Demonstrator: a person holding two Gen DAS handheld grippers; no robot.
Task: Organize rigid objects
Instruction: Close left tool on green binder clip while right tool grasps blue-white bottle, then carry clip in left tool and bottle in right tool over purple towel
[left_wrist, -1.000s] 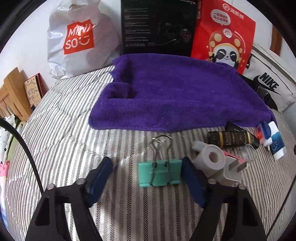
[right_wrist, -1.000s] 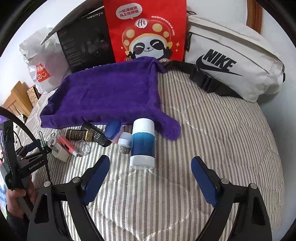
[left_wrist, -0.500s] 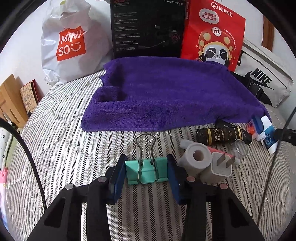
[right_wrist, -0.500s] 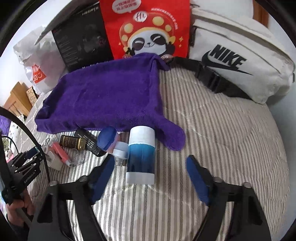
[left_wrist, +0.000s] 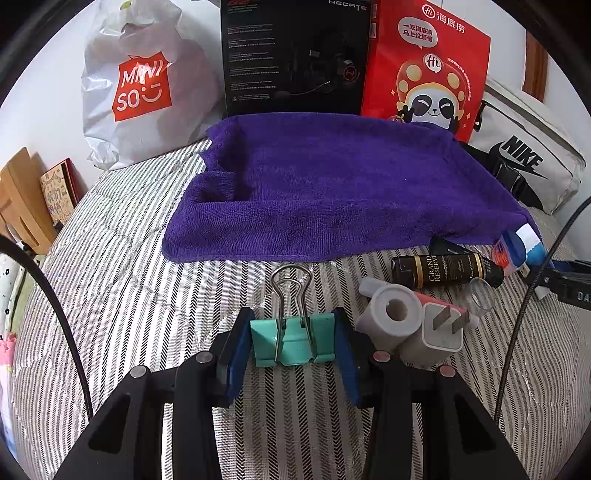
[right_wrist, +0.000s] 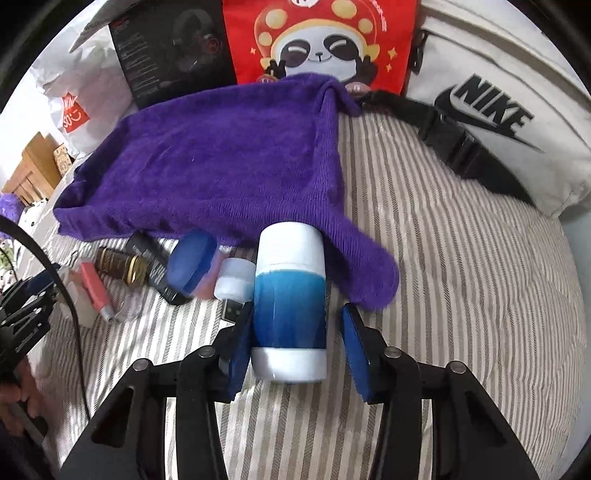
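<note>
Striped bedding (left_wrist: 122, 302) fills both of my views, with a purple towel (left_wrist: 332, 184) spread across it toward the far end.

My left gripper (left_wrist: 293, 341) is clenched on the teal binder clip (left_wrist: 293, 341): both blue pads (left_wrist: 236, 354) press against its sides, and its wire handles point away from me toward the towel. The clip lies on the bedding, just short of the towel's near edge.

My right gripper (right_wrist: 297, 341) is closing around the blue-and-white cylinder (right_wrist: 290, 306), which lies on its side between the jaws. The left pad (right_wrist: 240, 343) looks to be touching it; a narrow gap shows at the right pad, so I do not have a grip on it.

Just right of the clip I see a grey roll (left_wrist: 393, 317) touching a white plug adapter (left_wrist: 441, 330), and beyond them a dark bottle (left_wrist: 443, 269) lying on its side. Beside the cylinder, on its left, sit a small white cap (right_wrist: 236, 278) and a blue-capped jar (right_wrist: 192, 266).

Against the far wall stand a white shopping bag (left_wrist: 144, 92), a black box (left_wrist: 295, 55) and a red panda bag (left_wrist: 428, 66), with a white Nike bag (right_wrist: 495, 110) to the right.
</note>
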